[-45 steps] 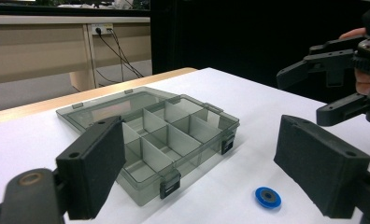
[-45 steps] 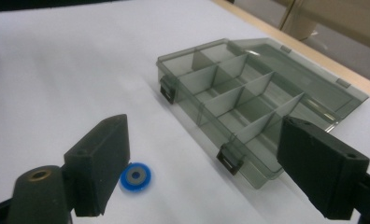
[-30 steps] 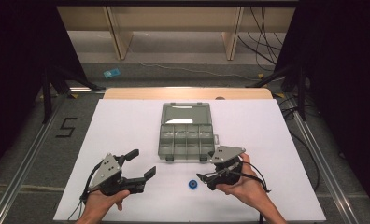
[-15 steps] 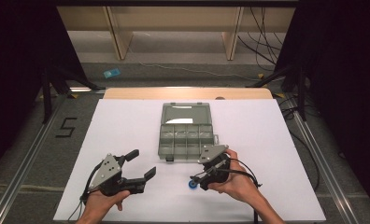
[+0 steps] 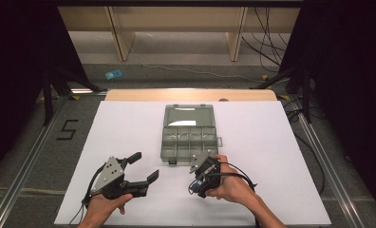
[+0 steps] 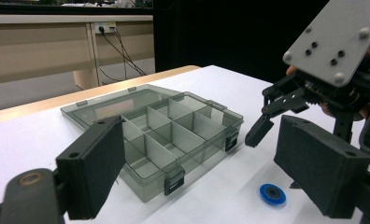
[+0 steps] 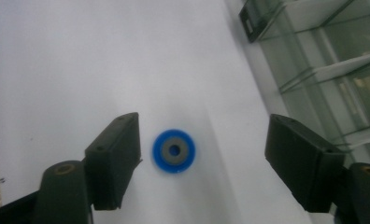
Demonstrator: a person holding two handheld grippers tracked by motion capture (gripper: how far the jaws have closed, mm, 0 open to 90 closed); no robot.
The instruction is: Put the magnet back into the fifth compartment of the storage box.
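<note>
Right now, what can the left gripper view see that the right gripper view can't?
Left gripper view alone: the whole open compartment box with its clear lid laid back, the left gripper's open jaws, and the right gripper seen from outside, just above the table. Right gripper view alone: the right gripper's jaws, which have just been closing, straddling the ring without touching it. Both: the blue ring and the white table.

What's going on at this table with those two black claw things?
A person holds a two-jaw gripper in each hand over a white table. The right gripper is poised over a small blue disc, its jaws either side of the disc, just closing in but not yet touching it. The left gripper waits open to the side. An open, empty compartment box lies just beyond.
</note>
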